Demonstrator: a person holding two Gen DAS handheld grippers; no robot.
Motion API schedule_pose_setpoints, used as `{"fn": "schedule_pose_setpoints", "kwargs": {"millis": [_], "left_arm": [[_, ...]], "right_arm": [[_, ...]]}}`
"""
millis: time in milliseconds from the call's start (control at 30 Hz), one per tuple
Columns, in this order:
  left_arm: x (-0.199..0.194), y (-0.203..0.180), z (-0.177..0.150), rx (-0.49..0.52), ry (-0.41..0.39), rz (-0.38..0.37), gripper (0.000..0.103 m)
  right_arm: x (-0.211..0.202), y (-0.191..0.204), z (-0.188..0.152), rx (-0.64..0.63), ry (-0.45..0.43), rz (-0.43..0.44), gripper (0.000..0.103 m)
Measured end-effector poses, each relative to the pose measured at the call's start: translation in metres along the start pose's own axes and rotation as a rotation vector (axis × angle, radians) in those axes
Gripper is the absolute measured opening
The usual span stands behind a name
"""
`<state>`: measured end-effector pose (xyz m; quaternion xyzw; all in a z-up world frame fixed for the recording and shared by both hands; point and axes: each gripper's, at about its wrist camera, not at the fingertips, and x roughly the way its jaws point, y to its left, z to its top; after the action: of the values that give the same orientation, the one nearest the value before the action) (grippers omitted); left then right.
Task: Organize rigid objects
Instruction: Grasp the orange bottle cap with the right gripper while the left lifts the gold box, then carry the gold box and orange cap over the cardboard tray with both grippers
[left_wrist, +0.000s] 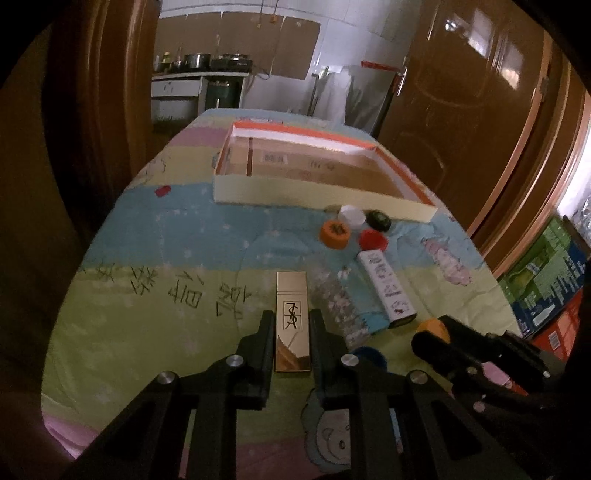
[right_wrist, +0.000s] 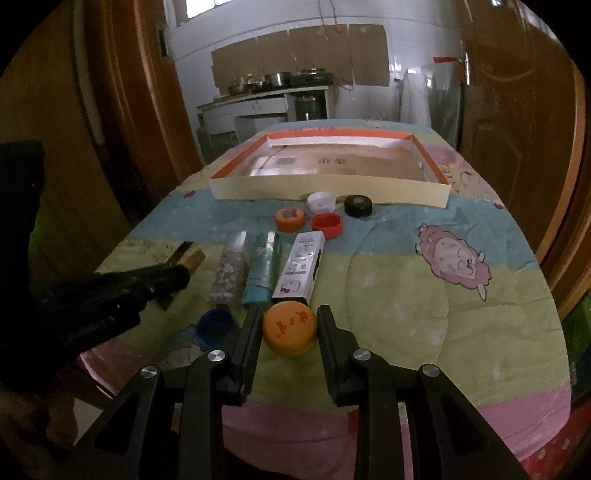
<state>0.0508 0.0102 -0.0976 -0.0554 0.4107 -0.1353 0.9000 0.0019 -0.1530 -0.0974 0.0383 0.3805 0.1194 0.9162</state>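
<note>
The left gripper is clenched on a gold box, its long axis pointing away toward the tray. The right gripper grasps an orange cap lying flat, nearer than the tray.

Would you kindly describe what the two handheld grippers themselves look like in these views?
Both are matte black. The left gripper and the right gripper each have two flat, straight fingers carried on angular black linkage arms with open cut-outs, pinned by round silver bolts. The right gripper's finger pads look finely ribbed on their inner faces. No cables or sleeves show clearly.
</note>
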Motion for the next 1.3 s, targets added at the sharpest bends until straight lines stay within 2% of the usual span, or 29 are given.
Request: {"fn": "schedule_pose_setpoints", "kwargs": {"millis": [267, 567, 933, 1133, 1300], "left_arm": [[-0.012, 0.001, 0.02, -0.005, -0.05, -0.016, 0.018], [-0.018, 0.003, 0.036, 0.003, -0.069, -0.02, 0.018], [-0.018, -0.007, 0.084, 0.052, -0.1, -0.034, 0.018], [-0.01, -0.014, 0.112, 0.065, -0.114, 0.004, 0.018], [0.002, -0.016, 0.134, 0.042, -0.141, 0.066, 0.018]], "right_arm": [[-0.008, -0.004, 0.01, 0.022, -0.008, 0.019, 0.03], [-0.033, -0.009, 0.024, -0.019, -0.083, -0.047, 0.03], [-0.035, -0.029, 0.07, -0.045, -0.113, -0.042, 0.03], [-0.031, -0.036, 0.102, -0.078, -0.141, -0.047, 0.03], [-0.02, -0.041, 0.125, -0.081, -0.146, -0.034, 0.03]]}}
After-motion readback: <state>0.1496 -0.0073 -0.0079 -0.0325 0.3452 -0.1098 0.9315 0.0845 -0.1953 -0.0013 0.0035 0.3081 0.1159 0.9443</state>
